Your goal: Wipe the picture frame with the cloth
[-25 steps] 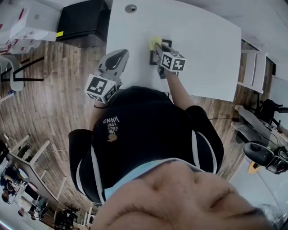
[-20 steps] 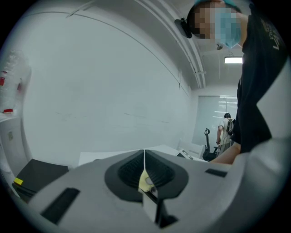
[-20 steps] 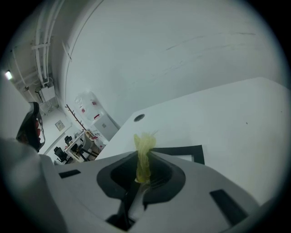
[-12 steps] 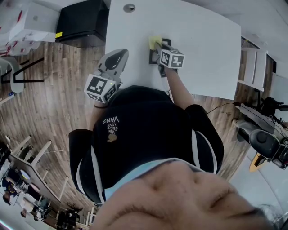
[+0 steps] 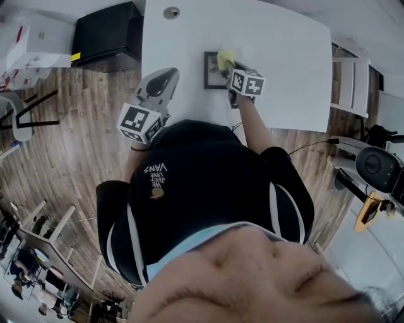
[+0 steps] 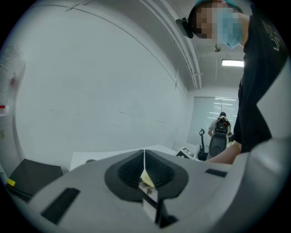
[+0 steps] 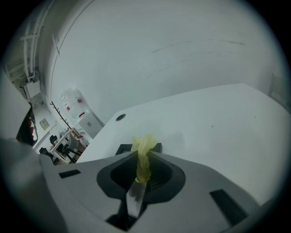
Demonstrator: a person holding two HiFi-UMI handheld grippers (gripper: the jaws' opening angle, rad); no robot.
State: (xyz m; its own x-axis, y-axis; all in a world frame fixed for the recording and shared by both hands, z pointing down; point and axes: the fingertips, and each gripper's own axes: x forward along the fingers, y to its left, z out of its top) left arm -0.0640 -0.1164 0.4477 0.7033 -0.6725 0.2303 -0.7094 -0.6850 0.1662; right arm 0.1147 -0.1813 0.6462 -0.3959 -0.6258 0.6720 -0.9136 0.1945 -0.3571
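A small dark picture frame (image 5: 212,70) lies flat on the white table (image 5: 284,57). My right gripper (image 5: 230,67) is shut on a yellow cloth (image 5: 225,60), which rests on the frame's far right corner. In the right gripper view the cloth (image 7: 142,157) sticks up from the shut jaws of the right gripper (image 7: 141,169), and the frame's edge (image 7: 122,149) shows just beyond them. My left gripper (image 5: 165,77) hangs off the table's left edge, above the floor. Its jaws are shut in the left gripper view (image 6: 144,164), with only a pale fleck at the seam.
A black cabinet (image 5: 106,35) stands on the wooden floor left of the table. A round grommet (image 5: 170,12) sits near the table's far left corner. White furniture (image 5: 349,82) and a cable lie to the right. The person's body fills the near side.
The right gripper has carried the cloth from the frame's left side to its right corner, uncovering the frame's left part. The left gripper has stayed in place.
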